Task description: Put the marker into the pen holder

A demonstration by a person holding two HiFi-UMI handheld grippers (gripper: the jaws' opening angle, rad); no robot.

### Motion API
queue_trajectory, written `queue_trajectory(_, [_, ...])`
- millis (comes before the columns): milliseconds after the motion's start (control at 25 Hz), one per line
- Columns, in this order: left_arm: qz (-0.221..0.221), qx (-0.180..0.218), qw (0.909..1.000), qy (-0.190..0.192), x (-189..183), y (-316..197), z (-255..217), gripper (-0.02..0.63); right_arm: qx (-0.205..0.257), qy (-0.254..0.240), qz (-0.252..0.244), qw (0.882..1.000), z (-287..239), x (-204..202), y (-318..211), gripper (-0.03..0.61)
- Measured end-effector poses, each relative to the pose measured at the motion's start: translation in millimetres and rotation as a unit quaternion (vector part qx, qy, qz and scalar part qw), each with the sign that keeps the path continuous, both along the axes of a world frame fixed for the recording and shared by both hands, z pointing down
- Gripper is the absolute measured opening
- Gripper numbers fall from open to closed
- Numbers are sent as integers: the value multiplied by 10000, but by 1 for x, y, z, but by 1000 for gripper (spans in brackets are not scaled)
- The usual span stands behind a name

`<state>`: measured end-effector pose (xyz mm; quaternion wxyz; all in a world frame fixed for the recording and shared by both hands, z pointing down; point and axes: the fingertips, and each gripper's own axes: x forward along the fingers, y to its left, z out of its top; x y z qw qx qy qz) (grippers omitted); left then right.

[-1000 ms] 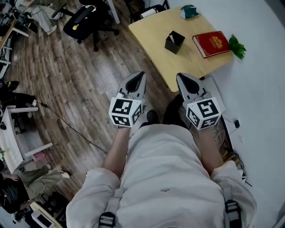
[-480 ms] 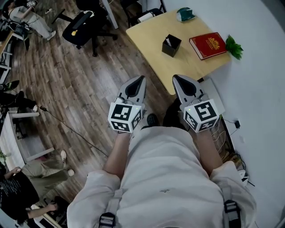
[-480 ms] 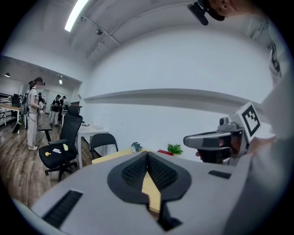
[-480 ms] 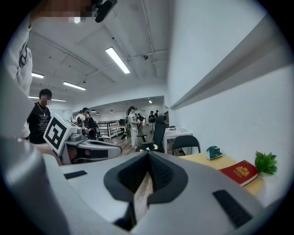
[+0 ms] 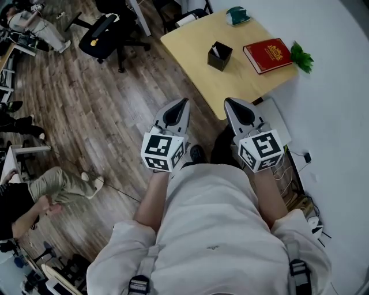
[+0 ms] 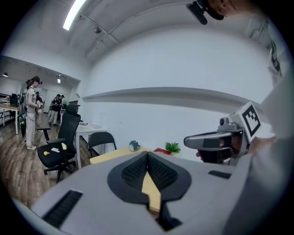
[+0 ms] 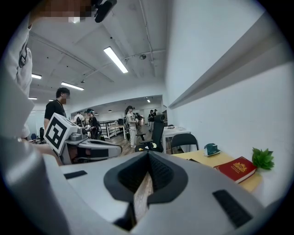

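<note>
The black pen holder (image 5: 219, 56) stands on the light wooden table (image 5: 190, 40) ahead of me, with a pale stick showing inside it; I cannot tell whether that is the marker. No marker shows anywhere else. My left gripper (image 5: 184, 102) and right gripper (image 5: 229, 101) are held side by side over the floor, short of the table's near corner. Both point toward the table. In each gripper view the jaws meet at the tip, left gripper (image 6: 147, 153) and right gripper (image 7: 148, 153), with nothing between them.
On the table lie a red book (image 5: 266, 55), a small green plant (image 5: 301, 57) and a teal object (image 5: 237, 15). A black office chair (image 5: 109, 29) stands on the wood floor at the left. A person (image 5: 34, 196) sits at the lower left. A white wall (image 5: 334, 115) runs along the right.
The table and chair have slid slightly up and left in the head view. A person at the lower left has moved further into view. Both grippers stay shut side by side.
</note>
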<state>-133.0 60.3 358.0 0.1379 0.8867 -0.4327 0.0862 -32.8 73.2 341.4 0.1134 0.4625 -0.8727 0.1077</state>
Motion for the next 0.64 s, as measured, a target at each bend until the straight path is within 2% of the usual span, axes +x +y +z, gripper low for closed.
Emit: queue_trajectory(640, [-31,-59,10000,-13,12,7,8,8,-109,3,37,9999,8,17,7,-2])
